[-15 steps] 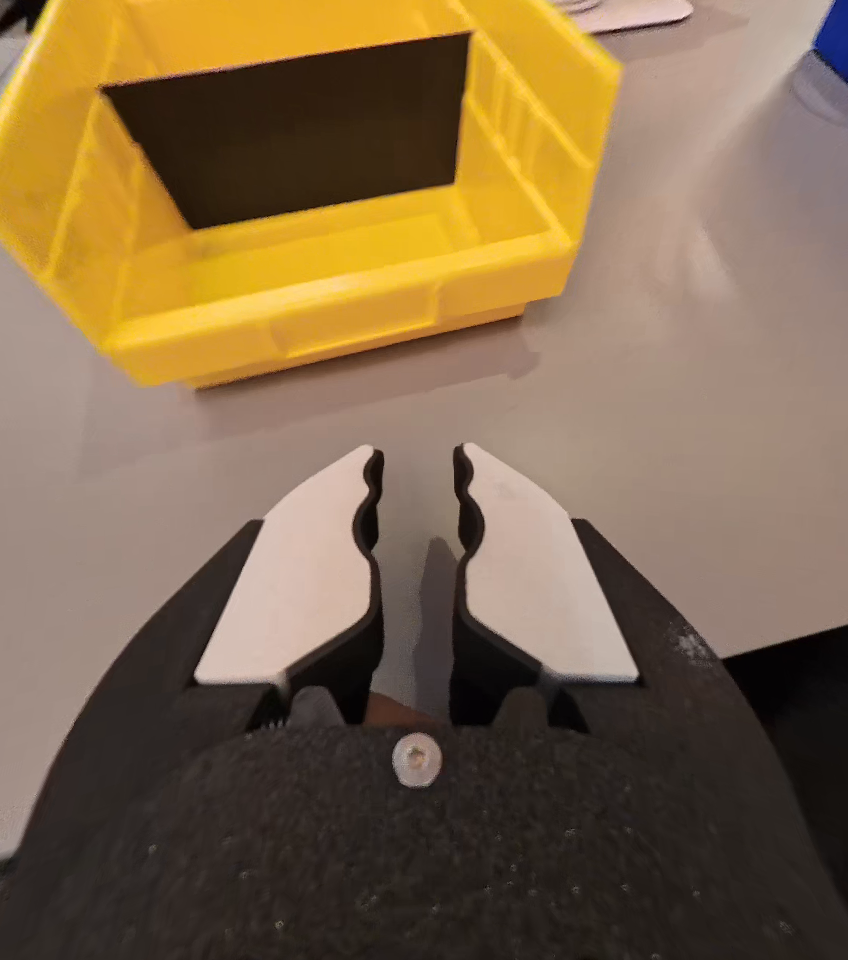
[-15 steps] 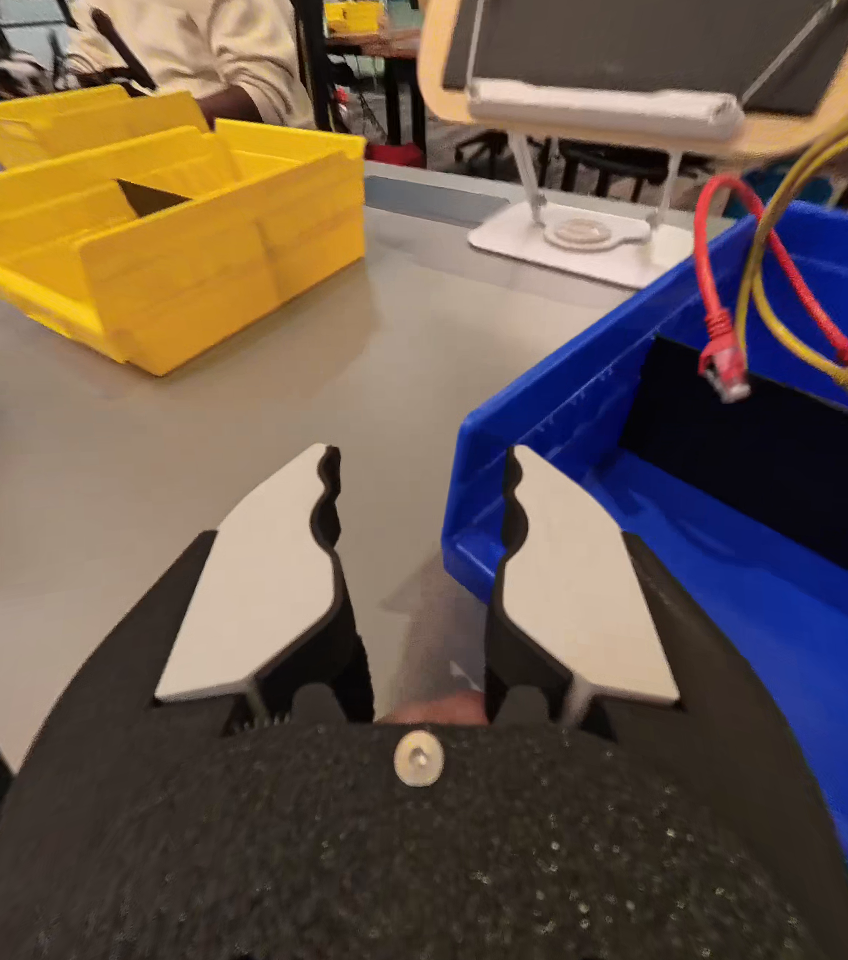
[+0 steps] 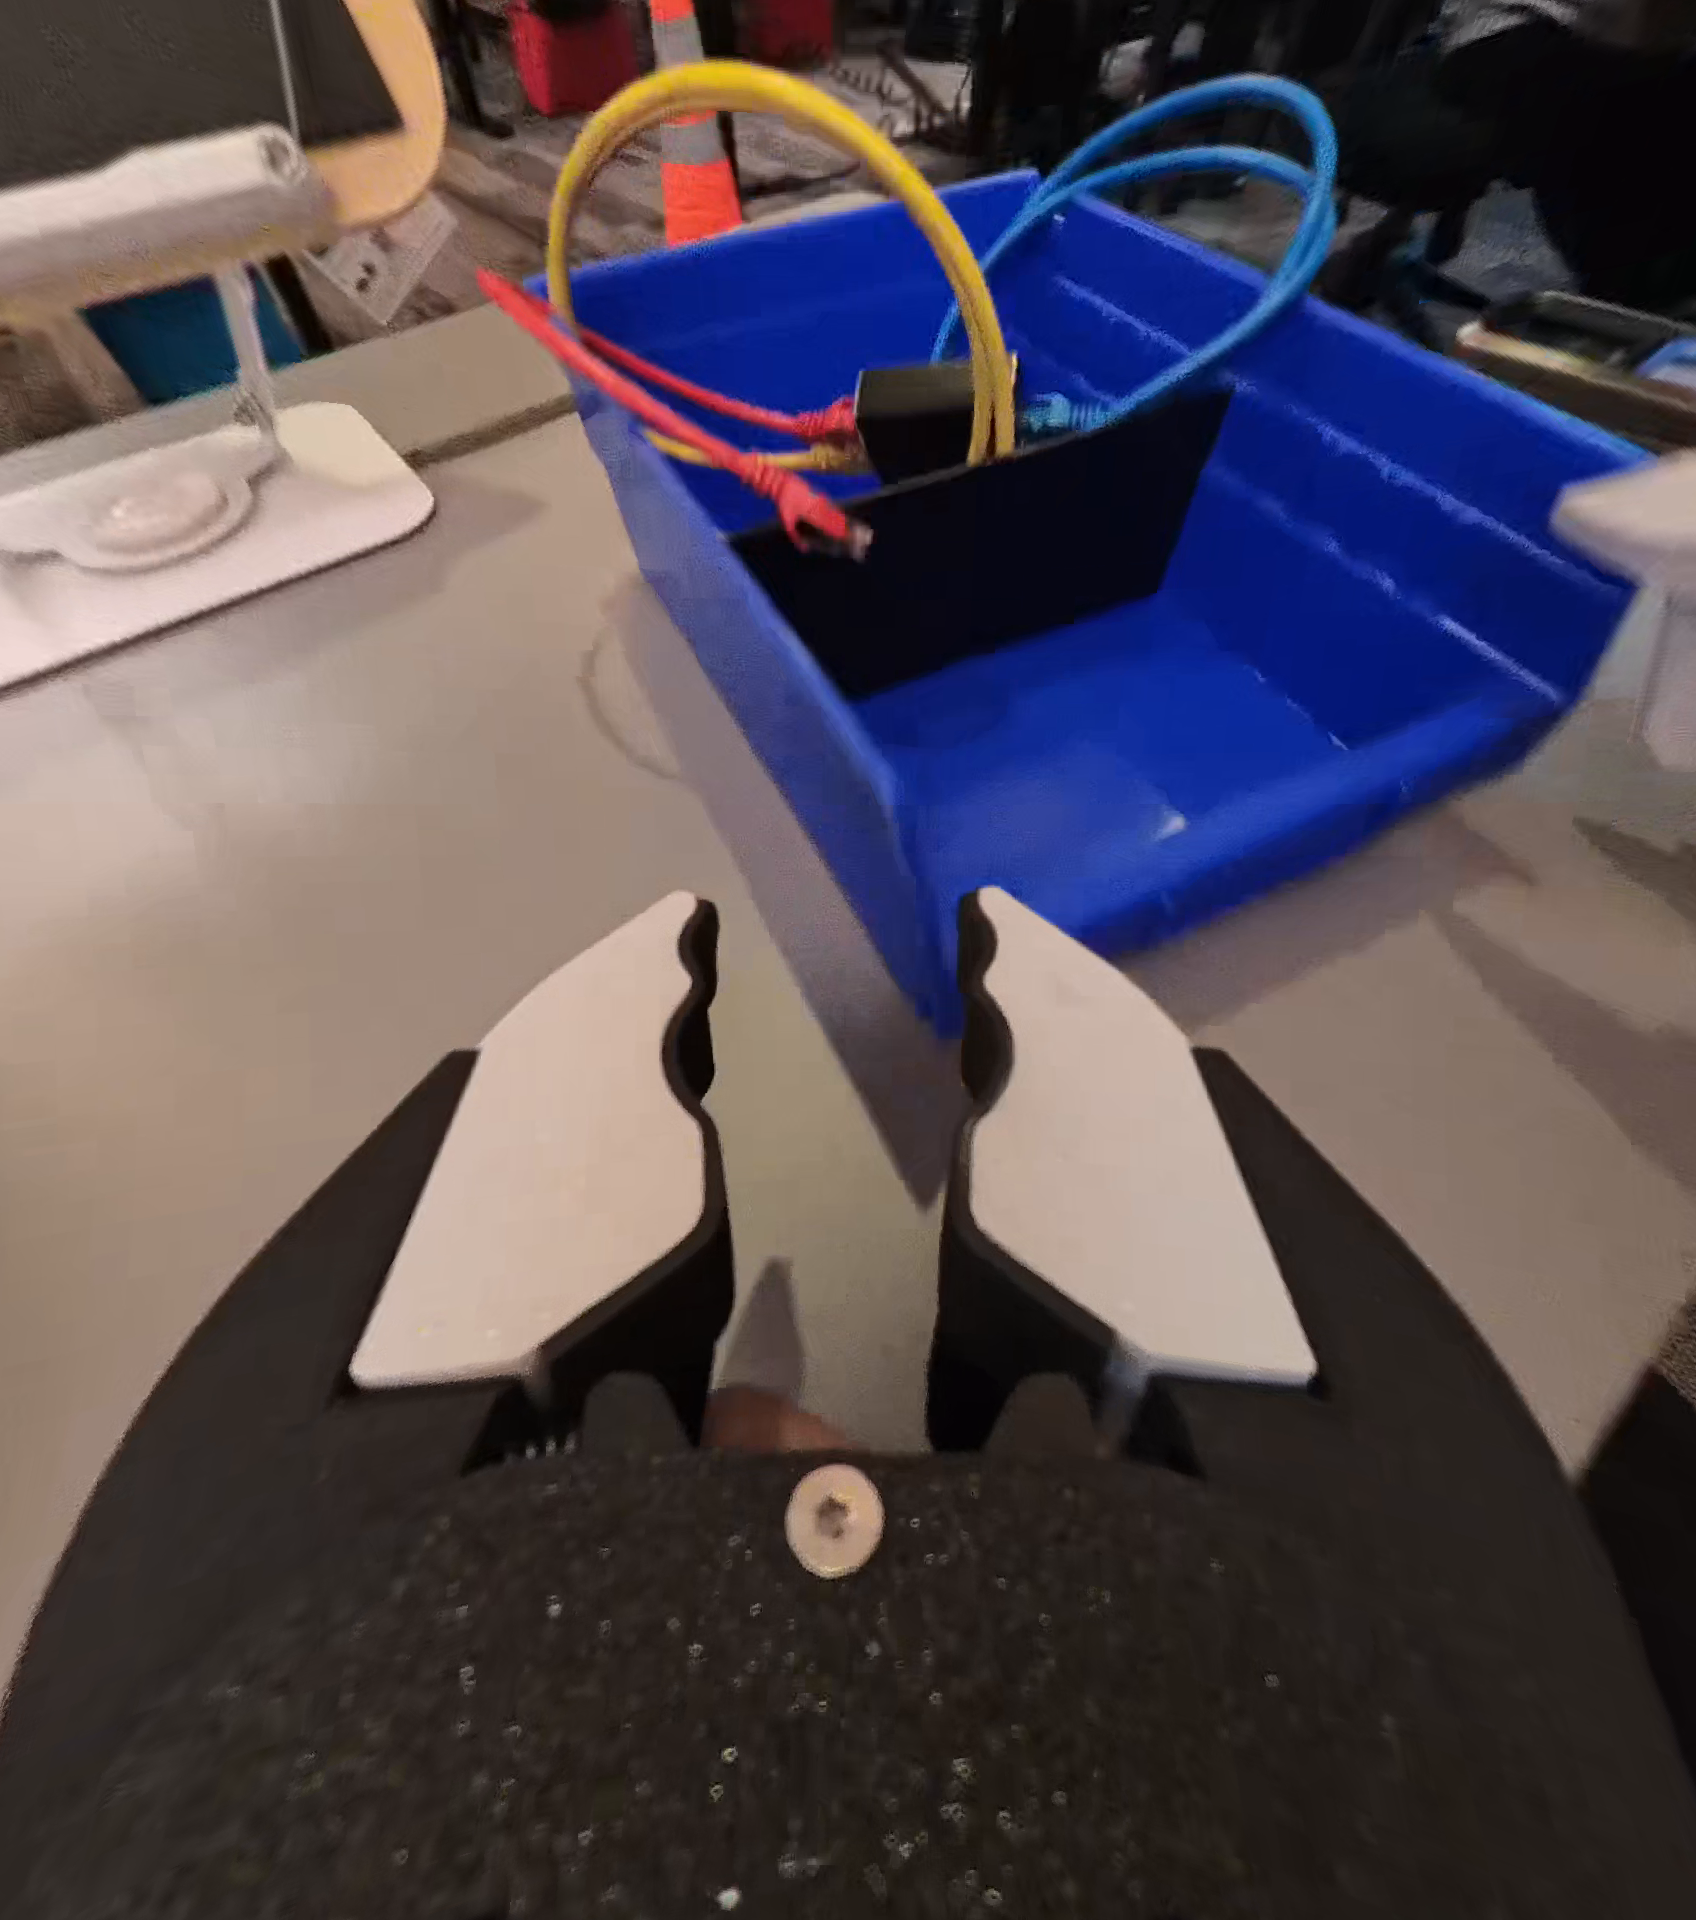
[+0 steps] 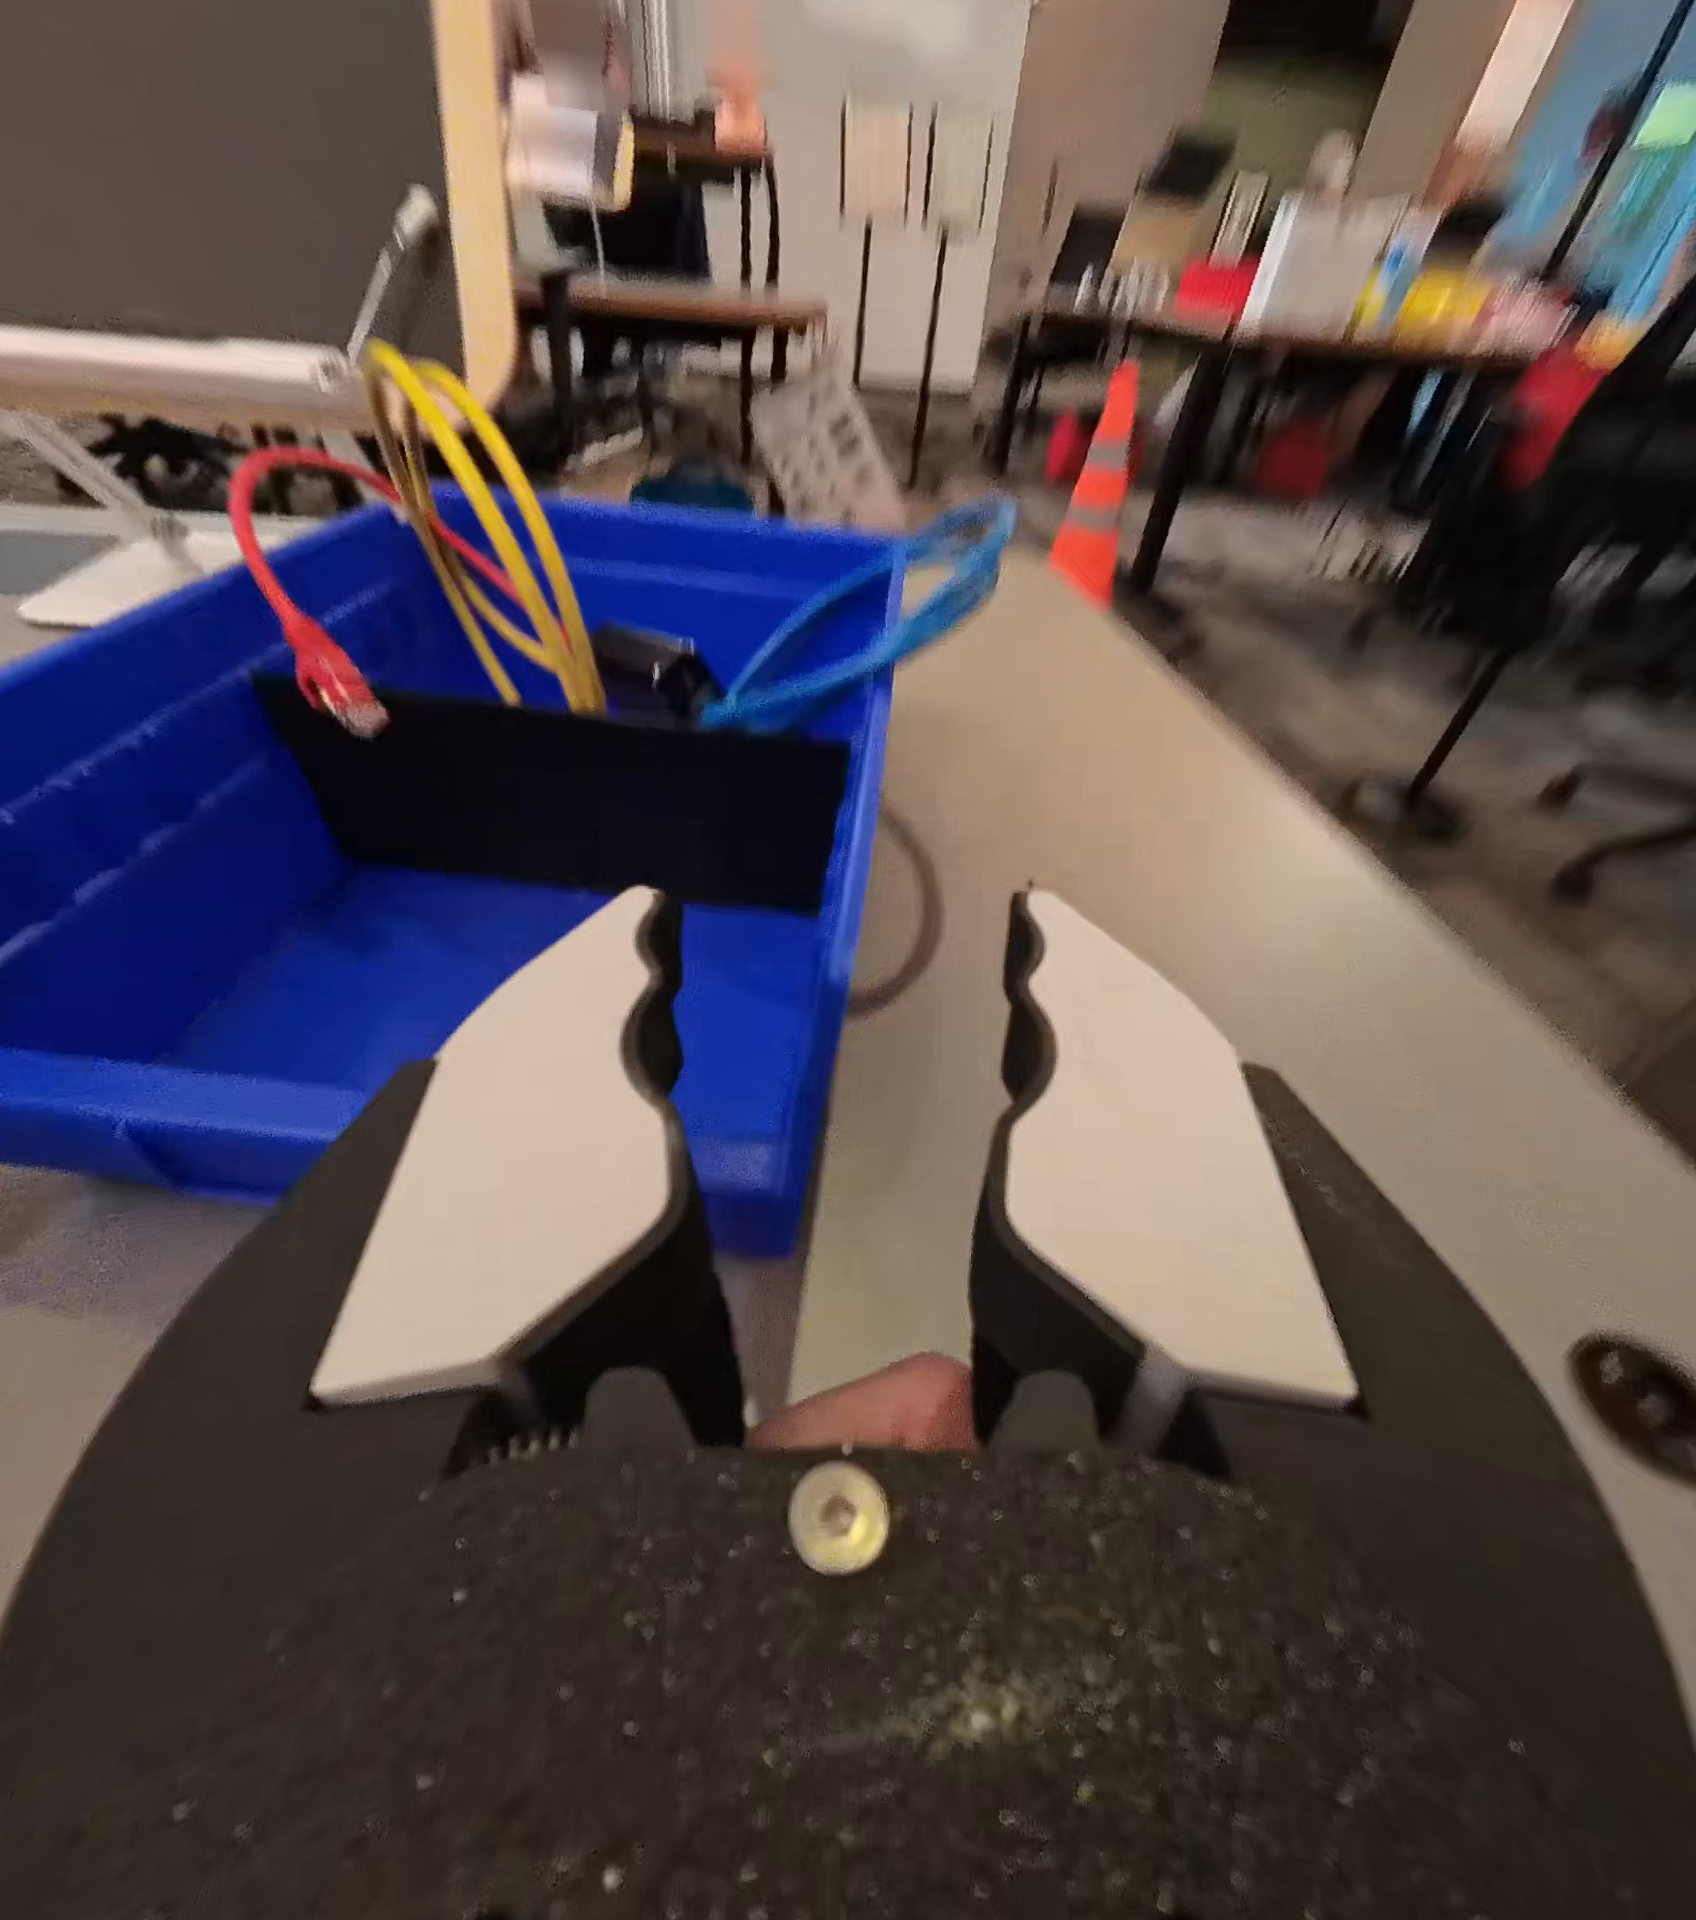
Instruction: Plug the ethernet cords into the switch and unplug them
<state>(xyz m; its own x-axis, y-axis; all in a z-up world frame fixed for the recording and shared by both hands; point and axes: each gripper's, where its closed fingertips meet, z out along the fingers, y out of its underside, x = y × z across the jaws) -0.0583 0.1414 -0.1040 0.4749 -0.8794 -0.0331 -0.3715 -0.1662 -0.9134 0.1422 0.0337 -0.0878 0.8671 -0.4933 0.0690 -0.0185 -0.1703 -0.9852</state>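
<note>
Both tools are up over the grey bench (image 3: 200,935) and both are aimed at the blue bin (image 3: 1446,582). The left tool (image 3: 836,997) has its 2 fingers spread with nothing between them, hanging just short of the bin's near corner. The right tool (image 4: 839,997) is spread wider, also empty, its left finger over the bin's near wall and its right finger over bare bench.

Now the goods. A black divider (image 3: 979,561) splits the bin into 2 parts; the near part looks empty, and the switch (image 3: 917,416), a small black box, sits in the far part behind it. 3 cords arch up out of there. The yellow cord (image 3: 615,135) loops high and drops back beside the switch. The blue cord (image 3: 1291,208) sweeps over the far rim, with one end down by the switch. The red cord (image 3: 678,416) has one end at the switch, while its free plug (image 3: 823,525) hangs just at the divider's top edge.

That dangling red plug looks like the easiest grab, I'd say, since it sticks out where fingers can close on it. My guess is that one tool takes a plug while the other steadies the switch, or the light box would slide. Whether any ends are fully seated, I can't tell through the blur.
</note>
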